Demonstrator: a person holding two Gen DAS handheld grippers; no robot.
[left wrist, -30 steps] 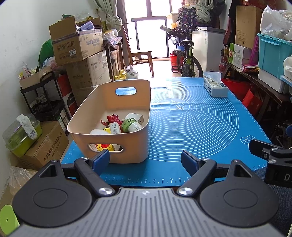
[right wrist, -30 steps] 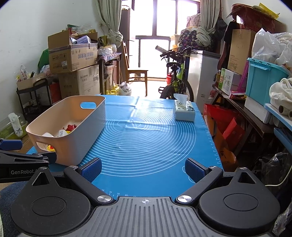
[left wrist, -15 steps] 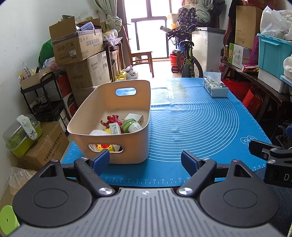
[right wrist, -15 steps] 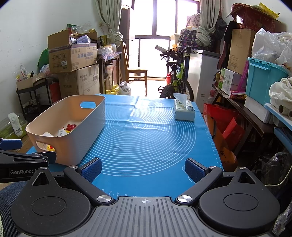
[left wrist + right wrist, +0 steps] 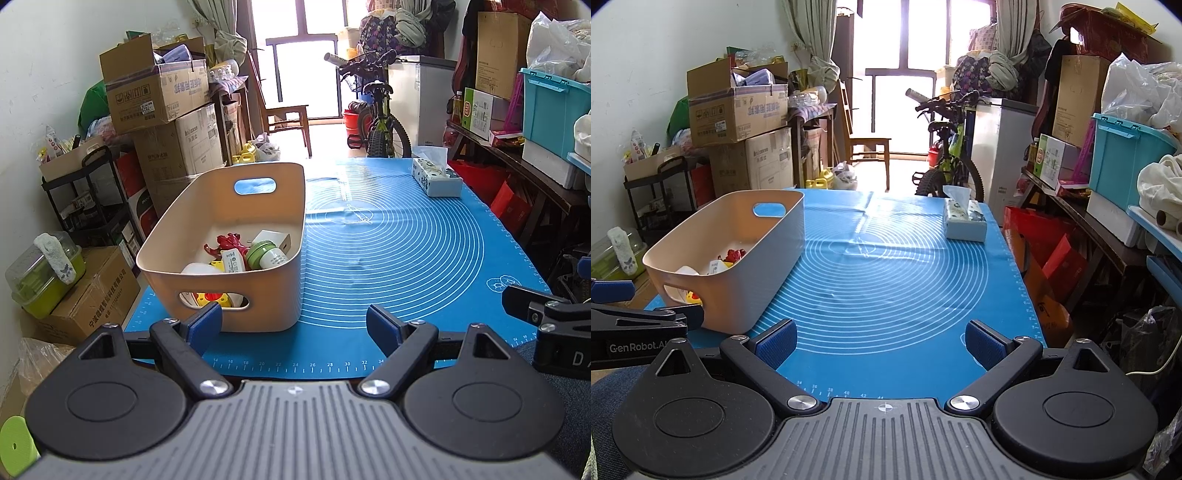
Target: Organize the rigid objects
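Observation:
A beige basket (image 5: pixel 280 295) stands on the left of the blue mat (image 5: pixel 399 243). Inside it lie a red toy (image 5: pixel 229 242), a green-capped jar (image 5: pixel 264 255), a white box (image 5: pixel 273 238), a white round item (image 5: pixel 201 268) and a yellow toy (image 5: pixel 210 298). My left gripper (image 5: pixel 295 323) is open and empty, just in front of the basket at the mat's near edge. My right gripper (image 5: pixel 881 343) is open and empty over the near edge; the basket (image 5: pixel 746 273) is to its left. Each gripper shows at the other view's side edge.
A tissue box (image 5: pixel 436 177) sits at the far right of the mat, also in the right wrist view (image 5: pixel 964 221). Cardboard boxes (image 5: pixel 159 96) and a black cart (image 5: pixel 88 206) line the left wall. A bicycle (image 5: pixel 945 162) and shelves with a teal bin (image 5: pixel 1123 158) stand beyond and to the right.

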